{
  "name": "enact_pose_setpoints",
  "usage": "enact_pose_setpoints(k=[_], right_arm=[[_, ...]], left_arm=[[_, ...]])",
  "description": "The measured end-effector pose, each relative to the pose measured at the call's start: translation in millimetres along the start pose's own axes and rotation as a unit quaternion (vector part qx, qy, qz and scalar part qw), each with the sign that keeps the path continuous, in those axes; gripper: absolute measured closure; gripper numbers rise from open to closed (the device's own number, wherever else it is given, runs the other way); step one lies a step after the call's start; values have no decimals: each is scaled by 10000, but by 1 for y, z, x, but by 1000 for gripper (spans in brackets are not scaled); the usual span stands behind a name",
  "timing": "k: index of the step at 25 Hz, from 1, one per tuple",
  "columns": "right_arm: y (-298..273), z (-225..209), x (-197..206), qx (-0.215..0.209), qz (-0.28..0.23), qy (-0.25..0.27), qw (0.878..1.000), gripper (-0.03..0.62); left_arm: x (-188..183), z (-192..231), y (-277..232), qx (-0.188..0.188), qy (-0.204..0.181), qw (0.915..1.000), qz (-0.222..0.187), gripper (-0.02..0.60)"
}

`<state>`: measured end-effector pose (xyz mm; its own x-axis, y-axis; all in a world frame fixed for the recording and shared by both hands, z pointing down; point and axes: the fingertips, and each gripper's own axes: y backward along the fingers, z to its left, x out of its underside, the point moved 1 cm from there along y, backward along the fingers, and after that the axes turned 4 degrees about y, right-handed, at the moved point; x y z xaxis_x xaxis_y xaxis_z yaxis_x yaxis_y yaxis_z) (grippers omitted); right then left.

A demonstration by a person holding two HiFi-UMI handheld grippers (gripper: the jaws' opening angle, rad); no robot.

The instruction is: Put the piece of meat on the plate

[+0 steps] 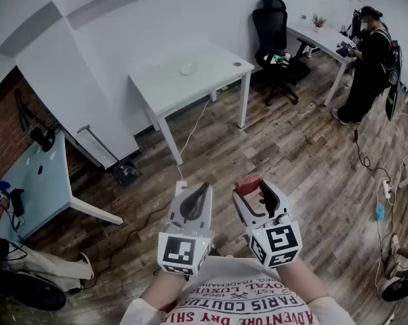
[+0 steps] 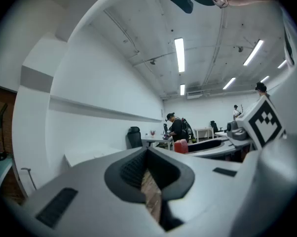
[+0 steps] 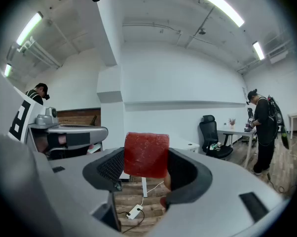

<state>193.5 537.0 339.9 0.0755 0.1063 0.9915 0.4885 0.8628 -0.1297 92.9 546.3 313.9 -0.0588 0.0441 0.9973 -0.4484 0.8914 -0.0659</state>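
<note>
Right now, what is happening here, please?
A person holds a claw in each hand. The right claw grips a red piece of meat between its jaws, up in the air. The left claw is shut and empty. The plate sits on the white table further ahead, so the meat is not yet on it.

Bright, even light from ceiling tubes (image 2: pixel 179 55), faint shadows, heavy fisheye bend w/ dark corners, foreground soft.
</note>
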Motion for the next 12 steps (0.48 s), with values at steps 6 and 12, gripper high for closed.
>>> enact_pose_setpoints(k=[6,12], right_arm=[[-1,-9,5,45,52,5,10000,315],[2,-18,9,132,57,-35,9999,315]], left_arm=[[3,-1,-8,44,65,10000,33,575],[9,-2,-11,-7,118,9999,93,575]])
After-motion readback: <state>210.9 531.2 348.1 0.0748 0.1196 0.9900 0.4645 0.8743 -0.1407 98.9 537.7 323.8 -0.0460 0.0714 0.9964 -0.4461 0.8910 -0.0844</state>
